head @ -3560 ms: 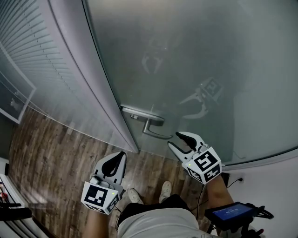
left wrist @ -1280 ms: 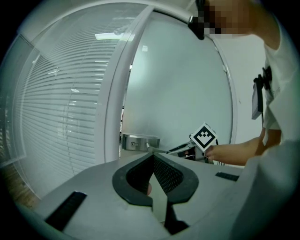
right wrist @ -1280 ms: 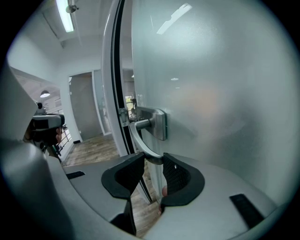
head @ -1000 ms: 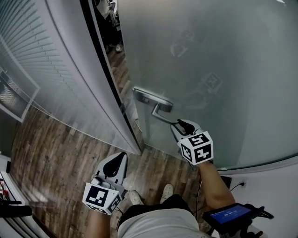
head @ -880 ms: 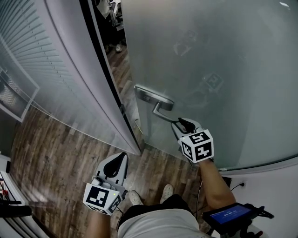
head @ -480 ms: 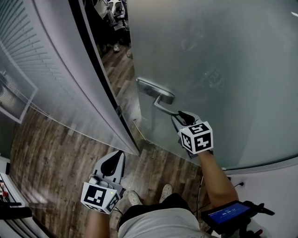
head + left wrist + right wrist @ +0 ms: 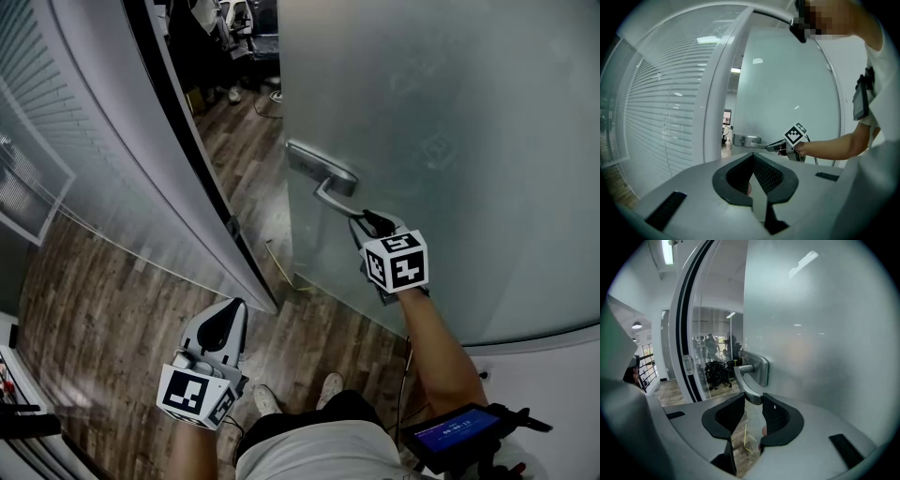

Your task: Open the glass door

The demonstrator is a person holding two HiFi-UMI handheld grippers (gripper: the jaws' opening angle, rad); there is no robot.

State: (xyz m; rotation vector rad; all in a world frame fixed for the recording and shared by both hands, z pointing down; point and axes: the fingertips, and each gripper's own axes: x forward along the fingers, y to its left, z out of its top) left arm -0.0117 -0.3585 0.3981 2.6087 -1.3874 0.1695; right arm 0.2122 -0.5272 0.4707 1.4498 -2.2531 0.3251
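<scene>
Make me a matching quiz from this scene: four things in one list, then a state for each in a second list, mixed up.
Things:
1. glass door
2. door handle
3. left gripper
4. right gripper

States:
A. shut, nothing in it
B. standing ajar
C. closed on the handle
D. held between two jaws

Pairs: 1-B, 2-D, 3-A, 4-C

readable text: none | handheld screen [image 7: 455, 433]: lettering too small (blurred)
</scene>
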